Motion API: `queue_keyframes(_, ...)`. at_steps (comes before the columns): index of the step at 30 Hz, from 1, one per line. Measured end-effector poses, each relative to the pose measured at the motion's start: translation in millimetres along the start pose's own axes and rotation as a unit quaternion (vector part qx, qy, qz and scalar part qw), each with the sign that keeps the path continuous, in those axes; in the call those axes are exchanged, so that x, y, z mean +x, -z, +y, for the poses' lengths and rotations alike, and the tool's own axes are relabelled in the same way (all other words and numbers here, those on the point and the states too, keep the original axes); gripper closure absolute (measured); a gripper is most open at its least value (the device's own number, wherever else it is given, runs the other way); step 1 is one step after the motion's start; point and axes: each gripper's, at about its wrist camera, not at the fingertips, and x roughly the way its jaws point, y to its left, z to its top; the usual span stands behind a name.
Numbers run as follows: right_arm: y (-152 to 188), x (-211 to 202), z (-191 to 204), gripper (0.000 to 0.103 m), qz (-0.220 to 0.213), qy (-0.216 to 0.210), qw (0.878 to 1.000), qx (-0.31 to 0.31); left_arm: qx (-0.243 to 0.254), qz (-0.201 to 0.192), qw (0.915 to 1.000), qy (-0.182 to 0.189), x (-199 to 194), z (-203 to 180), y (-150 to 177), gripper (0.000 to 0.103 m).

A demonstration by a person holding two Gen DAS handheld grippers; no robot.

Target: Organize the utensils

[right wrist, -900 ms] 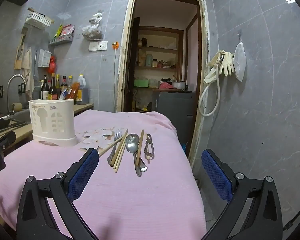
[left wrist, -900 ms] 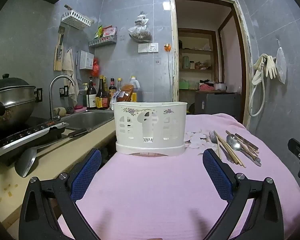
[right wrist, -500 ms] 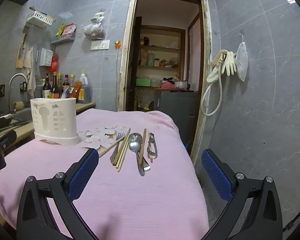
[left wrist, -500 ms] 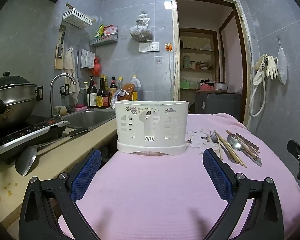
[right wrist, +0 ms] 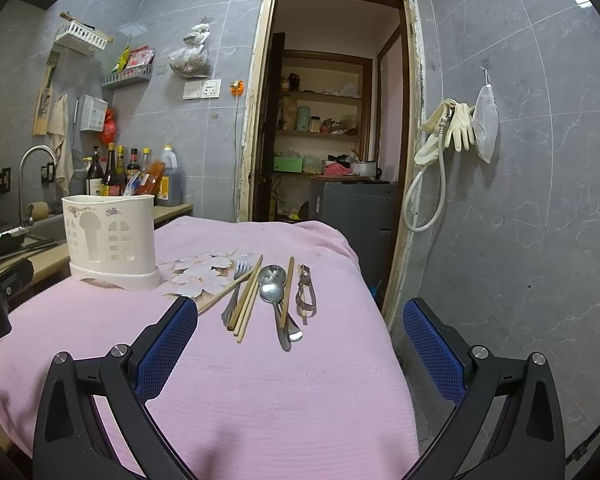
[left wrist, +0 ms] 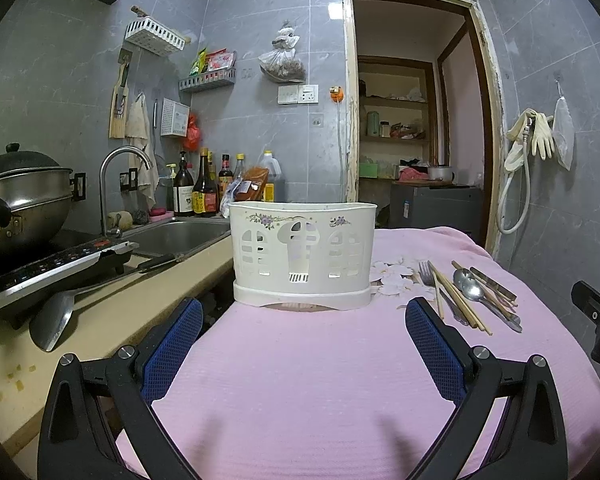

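Utensils (right wrist: 266, 294) lie in a loose row on the pink cloth (right wrist: 260, 392), ahead of the right gripper (right wrist: 300, 354), whose jaws are spread wide and hold nothing. White holder (left wrist: 303, 258) stands straight ahead of the left gripper (left wrist: 304, 354), also spread and apart from it.

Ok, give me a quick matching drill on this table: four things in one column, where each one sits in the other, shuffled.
Things:
1. utensil holder
2. fork
3. spoons
4. peeler

Places:
A. rightmost piece in the row on the pink cloth
B. upright at the cloth's left, near the sink
C. among the chopsticks, left part of the row
D. between the chopsticks and the peeler

Pairs: 1-B, 2-C, 3-D, 4-A
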Motion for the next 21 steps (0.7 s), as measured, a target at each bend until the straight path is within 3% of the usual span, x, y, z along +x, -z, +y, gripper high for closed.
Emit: queue_keyframes(21,0.2,-1.3,1.7,0.0,-0.001,-0.001,1.0,-0.001,0.002,0.0,1.0,0.001,-1.2,-2.1,-1.2,0.003)
